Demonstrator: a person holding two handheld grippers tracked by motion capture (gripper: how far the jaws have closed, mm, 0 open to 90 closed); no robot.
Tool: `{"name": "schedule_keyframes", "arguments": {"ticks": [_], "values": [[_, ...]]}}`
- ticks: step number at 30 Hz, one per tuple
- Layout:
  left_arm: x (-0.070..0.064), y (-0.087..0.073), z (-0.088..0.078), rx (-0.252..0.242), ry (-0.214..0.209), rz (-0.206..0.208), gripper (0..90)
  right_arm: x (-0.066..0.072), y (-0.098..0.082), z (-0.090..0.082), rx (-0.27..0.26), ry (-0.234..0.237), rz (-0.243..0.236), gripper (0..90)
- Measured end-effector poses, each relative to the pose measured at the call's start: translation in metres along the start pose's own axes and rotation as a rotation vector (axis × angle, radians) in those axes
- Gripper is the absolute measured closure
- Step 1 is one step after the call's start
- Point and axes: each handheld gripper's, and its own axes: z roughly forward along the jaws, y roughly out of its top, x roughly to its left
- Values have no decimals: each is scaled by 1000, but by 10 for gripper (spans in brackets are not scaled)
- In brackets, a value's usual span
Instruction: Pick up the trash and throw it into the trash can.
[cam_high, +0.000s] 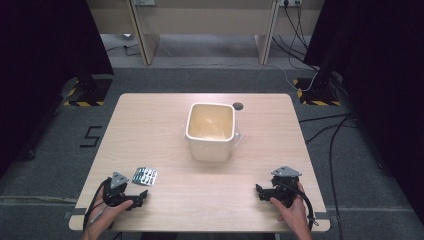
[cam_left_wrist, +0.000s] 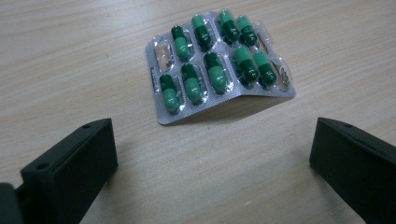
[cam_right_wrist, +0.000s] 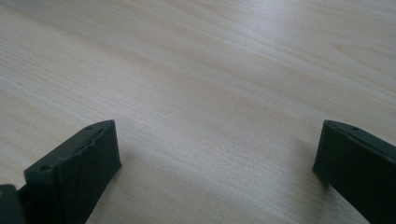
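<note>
A silver blister pack of green capsules (cam_high: 144, 175) lies on the wooden table (cam_high: 160, 125) near its front left. In the left gripper view the blister pack (cam_left_wrist: 219, 65) is bent, with one side lifted off the wood. My left gripper (cam_high: 141, 196) rests just in front of the pack, open, and the left gripper (cam_left_wrist: 212, 149) holds nothing between its jaws. At the front right my right gripper (cam_high: 258, 190) sits low on the table, open, and the right gripper (cam_right_wrist: 217, 154) has bare wood between its jaws.
A cream square container (cam_high: 211, 131) stands at the table's middle, open at the top and empty as far as I see. A small dark round hole (cam_high: 238, 106) sits behind it. Cables (cam_high: 320, 125) trail over the floor to the right.
</note>
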Motion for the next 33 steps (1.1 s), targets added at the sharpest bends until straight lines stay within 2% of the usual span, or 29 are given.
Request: {"name": "schedule_keyframes", "arguments": {"ticks": [4,5,7,8,9,11,12,18,25,33], "values": [[1,0,-1,-13,-16,8,28,0,0,0,0,0,0,2],[0,0,-2,-19,-19,12,57,0,0,0,0,0,0,2],[-1,2,-4,-27,-24,15,175,0,0,0,0,0,0,2],[-1,3,-5,-25,-25,18,171,0,0,0,0,0,0,2],[-3,4,-5,-31,-31,12,128,0,0,0,0,0,-1,2],[-5,6,-6,-36,-40,10,160,0,0,0,0,0,0,2],[-6,8,-6,-34,-35,7,139,0,0,0,0,0,0,2],[-4,14,-3,-47,-7,-11,147,0,0,0,0,0,-1,2],[-3,24,-1,-55,-30,-34,147,0,0,0,0,0,-2,2],[-3,30,10,-23,-10,-42,147,0,0,0,0,1,0,3]]}}
